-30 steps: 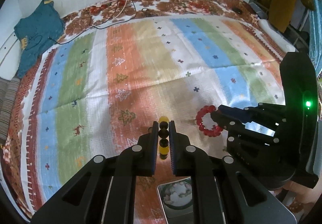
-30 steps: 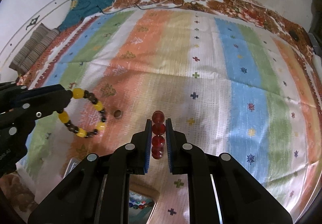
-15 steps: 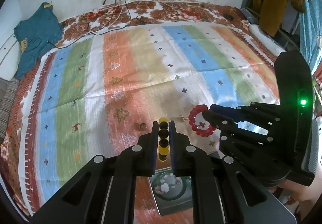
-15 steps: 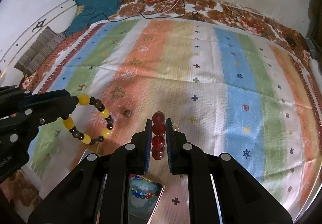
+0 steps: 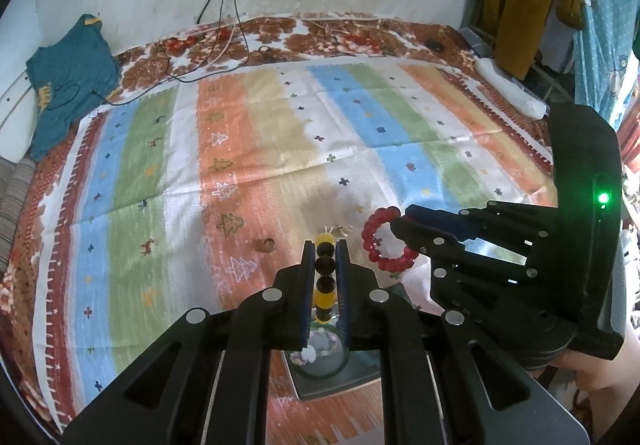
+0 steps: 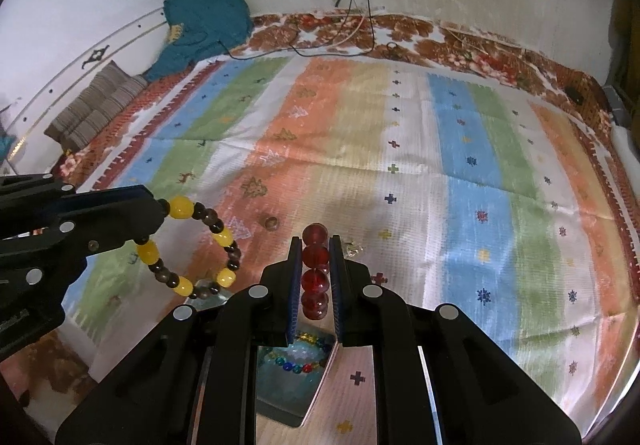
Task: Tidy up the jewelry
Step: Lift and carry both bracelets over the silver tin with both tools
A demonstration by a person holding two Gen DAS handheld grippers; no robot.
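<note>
My left gripper [image 5: 325,249] is shut on a yellow and dark bead bracelet [image 5: 325,277], which also shows in the right wrist view [image 6: 192,245] hanging from the left gripper [image 6: 158,221]. My right gripper [image 6: 315,245] is shut on a red bead bracelet [image 6: 315,273], which also shows in the left wrist view [image 5: 384,241] at the right gripper's tip [image 5: 404,221]. Both are held above a grey jewelry tray [image 5: 340,377] that holds small pieces; in the right wrist view the tray [image 6: 288,397] holds coloured beads. A small brown ring [image 5: 267,244] lies on the blanket.
A striped blanket [image 5: 280,149] covers the bed. A small clear trinket [image 6: 352,248] lies near the ring [image 6: 271,222]. A teal garment [image 5: 68,85] and cables [image 5: 224,57] lie at the far edge. A striped cushion [image 6: 96,105] sits at the far left.
Both grippers have pulled back and risen with their bracelets. More of the tray and the far wall has come into view. The bracelets stay gripped.
</note>
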